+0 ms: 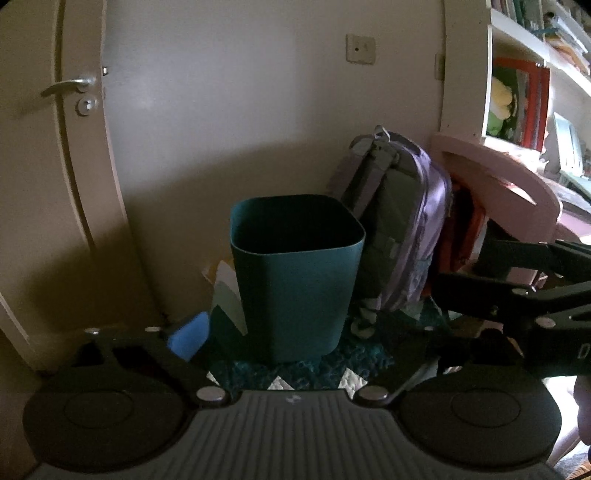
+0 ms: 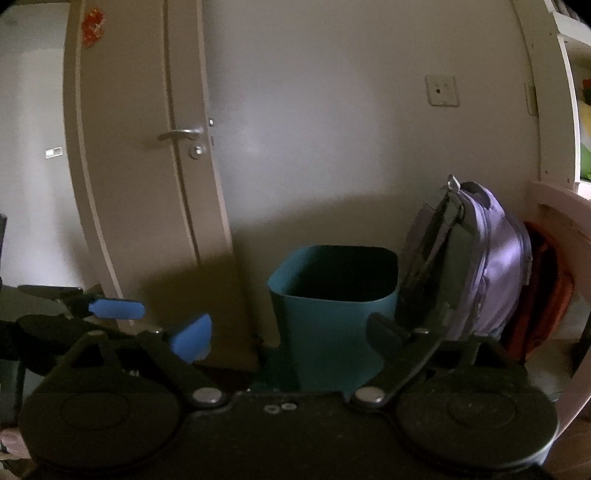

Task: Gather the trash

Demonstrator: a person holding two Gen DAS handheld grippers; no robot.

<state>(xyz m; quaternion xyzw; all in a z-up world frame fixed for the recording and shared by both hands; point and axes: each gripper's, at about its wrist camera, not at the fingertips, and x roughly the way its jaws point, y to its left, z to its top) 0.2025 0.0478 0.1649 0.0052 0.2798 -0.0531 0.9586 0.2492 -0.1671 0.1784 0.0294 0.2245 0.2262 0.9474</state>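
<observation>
I hold both hand-held grippers released and empty: left hand-held gripper (image 1: 295, 332), right hand-held gripper (image 2: 291, 332). Teal wastebasket (image 1: 295, 280) stands directly ahead; purple backpack (image 1: 402, 229) beside it.

No complete text, label, brand or number is legible in either view.

- Right gripper (image 1: 461, 291): its black arm enters the left wrist view from the right. At the frame edge the arm carries one pale character resembling "D"; the remainder is cut off.
- Door (image 2: 140, 177): a red-orange sticker (image 2: 93, 22) sits high on its left part. Any wording on the sticker is too blurred to read.
- Bookshelf (image 1: 517, 48), far right: the book spines and a red box (image 1: 532, 103) show printed colour only; no lettering can be made out.
- Wall plate (image 1: 361, 48): it bears no readable marking.
</observation>
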